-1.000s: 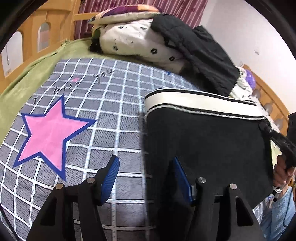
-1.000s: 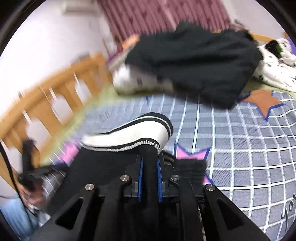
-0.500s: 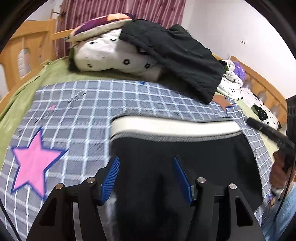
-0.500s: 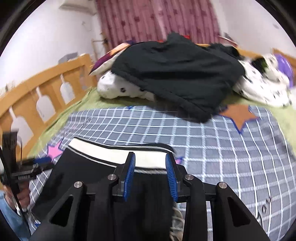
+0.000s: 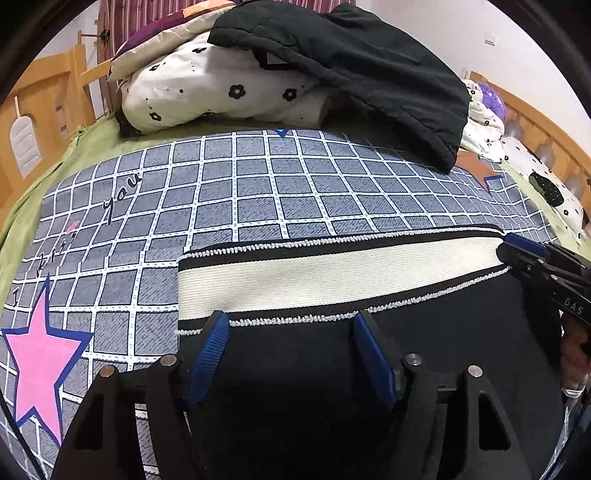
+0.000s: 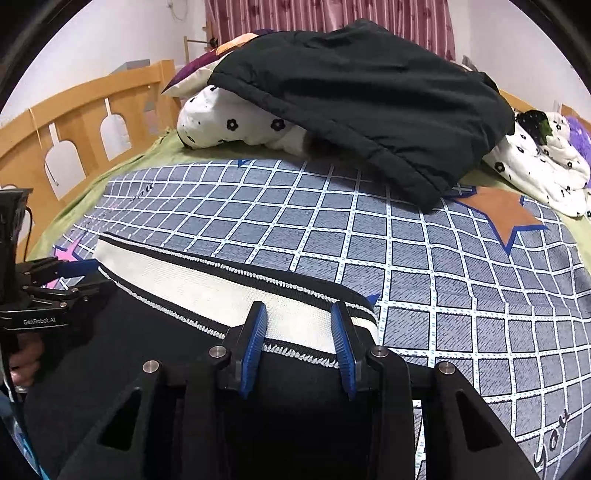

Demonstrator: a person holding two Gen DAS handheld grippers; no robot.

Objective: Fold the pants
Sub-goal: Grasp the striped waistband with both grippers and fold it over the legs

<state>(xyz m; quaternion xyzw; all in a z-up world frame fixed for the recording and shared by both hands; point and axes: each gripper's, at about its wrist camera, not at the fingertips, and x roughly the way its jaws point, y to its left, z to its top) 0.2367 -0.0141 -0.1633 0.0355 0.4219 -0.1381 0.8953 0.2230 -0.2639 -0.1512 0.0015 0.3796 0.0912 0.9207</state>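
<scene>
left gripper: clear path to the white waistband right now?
Probably yes. The left gripper is open, just short of the waistband of the pants, with nothing between them. The right gripper works the other end.

Left claw (image 5: 290, 354) and right claw (image 6: 299, 345) both gape wide (side by side).

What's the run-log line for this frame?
task: fold pants | left gripper: open | right gripper: open | black pants with cream waistband: flat on checked bedspread

Wooden bed rail (image 6: 74, 122) left, maroon curtain (image 6: 325, 14) behind, white walls (image 6: 110, 40), checked grey bedspread (image 6: 369, 236).
</scene>
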